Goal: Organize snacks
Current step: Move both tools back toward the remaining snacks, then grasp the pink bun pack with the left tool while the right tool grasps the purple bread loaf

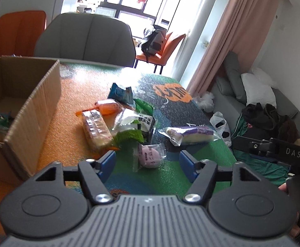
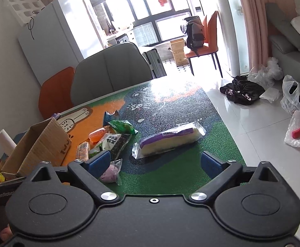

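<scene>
Left view, claw: the left gripper (image 1: 147, 160) is spread wide and holds nothing.
Left view, closest snack: a small pink bun (image 1: 150, 156) in a clear wrapper lies on the table mat (image 1: 170, 107), right between the blue fingers (image 1: 108, 160) but not touched.
Left view, how it feels: I think it is light and squishy, with a slippery wrapper. Best to pinch the round middle softly.
Left view, box: a cardboard box (image 1: 34, 111) stands open on the left, with a few packets inside. Its near wall is close to the snack pile.
Left view, pile: a cracker pack (image 1: 96, 129) and green packets (image 1: 129, 135) lie bunched up just behind the bun.
Right view, claw: the right gripper (image 2: 156, 164) is also spread wide and empty.
Right view, closest snack: a long purple cake bar (image 2: 168, 140) lies alone ahead of it.
Right view, how it feels: probably soft and easy to crush. Grab it across the middle.
Right view, room: bare mat around the bar. The table edge is near on the right, with floor below.
</scene>
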Available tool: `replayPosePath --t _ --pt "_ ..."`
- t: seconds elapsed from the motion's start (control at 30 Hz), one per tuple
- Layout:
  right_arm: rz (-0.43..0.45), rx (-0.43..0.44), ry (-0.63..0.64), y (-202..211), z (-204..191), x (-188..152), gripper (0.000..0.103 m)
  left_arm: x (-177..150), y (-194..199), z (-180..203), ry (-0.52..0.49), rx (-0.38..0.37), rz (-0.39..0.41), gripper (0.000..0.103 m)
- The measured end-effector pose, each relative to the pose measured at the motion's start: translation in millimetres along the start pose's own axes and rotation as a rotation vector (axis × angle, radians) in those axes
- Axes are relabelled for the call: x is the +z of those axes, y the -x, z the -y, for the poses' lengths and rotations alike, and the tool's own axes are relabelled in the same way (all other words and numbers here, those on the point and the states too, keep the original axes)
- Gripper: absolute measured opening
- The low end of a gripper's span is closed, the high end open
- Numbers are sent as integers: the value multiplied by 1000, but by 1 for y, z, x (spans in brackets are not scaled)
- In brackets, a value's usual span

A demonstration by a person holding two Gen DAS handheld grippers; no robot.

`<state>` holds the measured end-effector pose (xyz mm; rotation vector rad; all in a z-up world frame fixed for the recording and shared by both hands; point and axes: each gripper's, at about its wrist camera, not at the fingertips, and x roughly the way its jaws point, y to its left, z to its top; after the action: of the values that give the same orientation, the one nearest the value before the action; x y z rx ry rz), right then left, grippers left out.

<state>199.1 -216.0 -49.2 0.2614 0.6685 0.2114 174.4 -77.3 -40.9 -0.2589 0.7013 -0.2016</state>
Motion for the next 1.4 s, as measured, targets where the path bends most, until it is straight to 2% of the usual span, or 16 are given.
replayPosePath --t 0.17,0.33,0.47,0.6,0.67,0.8,0.87,1.17,1.4 --pt "-9 -4 2 -8 4 0 93 -1 -24 1 10 0 -26 67" --pt "-28 5 -15 -22 12 0 83 1 -50 -2 42 16 -50 67" --pt "-36 8 -26 -34 15 2 82 0 -70 1 40 24 -74 66" --pt "-44 3 -39 -47 17 8 82 -4 -87 3 41 34 -90 56" --pt "-46 -12 -50 -54 19 10 82 -4 -90 7 20 37 -81 45" --pt "-55 -38 -71 -67 20 14 83 0 -91 6 48 22 -90 35" --pt "-55 -46 -71 -73 18 15 84 2 -89 3 62 17 -79 26" --pt "-60 -135 -68 -99 12 21 95 11 -71 1 85 -19 -48 18" --pt "-86 -216 0 -116 8 22 96 18 -62 -5 85 -21 -18 18"
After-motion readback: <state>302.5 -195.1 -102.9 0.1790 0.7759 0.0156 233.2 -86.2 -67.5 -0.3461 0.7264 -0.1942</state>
